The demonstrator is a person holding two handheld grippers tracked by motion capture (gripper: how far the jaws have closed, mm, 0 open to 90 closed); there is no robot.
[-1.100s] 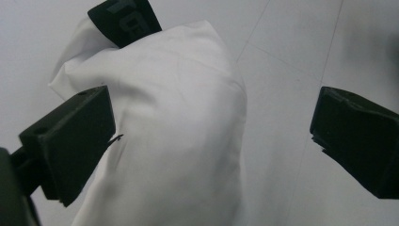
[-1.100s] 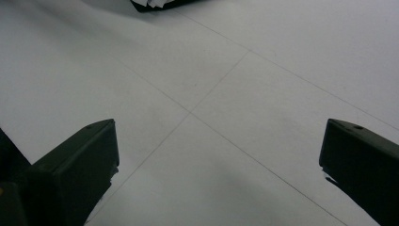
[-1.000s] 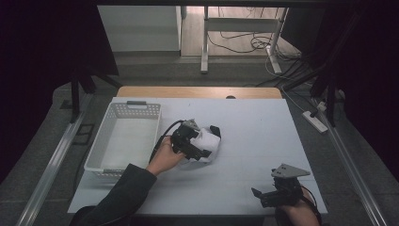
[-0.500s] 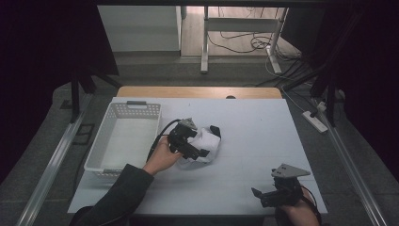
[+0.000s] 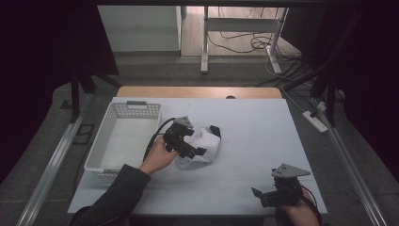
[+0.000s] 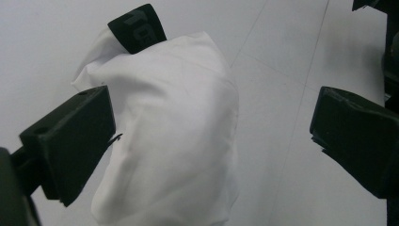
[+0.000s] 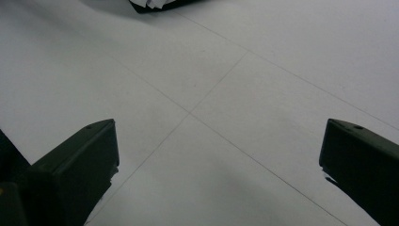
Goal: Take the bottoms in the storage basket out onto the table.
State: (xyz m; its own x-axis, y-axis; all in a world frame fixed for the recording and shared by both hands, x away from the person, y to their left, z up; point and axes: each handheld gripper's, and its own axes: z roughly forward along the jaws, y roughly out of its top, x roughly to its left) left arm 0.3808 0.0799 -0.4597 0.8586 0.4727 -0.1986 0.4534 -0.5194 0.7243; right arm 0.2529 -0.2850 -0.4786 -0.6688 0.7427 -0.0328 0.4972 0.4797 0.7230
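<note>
White cloth bundle (image 6: 174,136) sits between the left claw's (image 5: 188,146) wide-open jaws, beside the basket (image 5: 123,141), ungripped; right claw (image 5: 273,195) gapes empty, parked clear.

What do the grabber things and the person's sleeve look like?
Both grippers are black with two blocky jaws. The left gripper trails a black cable, and the right gripper has a grey three-cornered plate on top. The left arm wears a dark sleeve.
</note>
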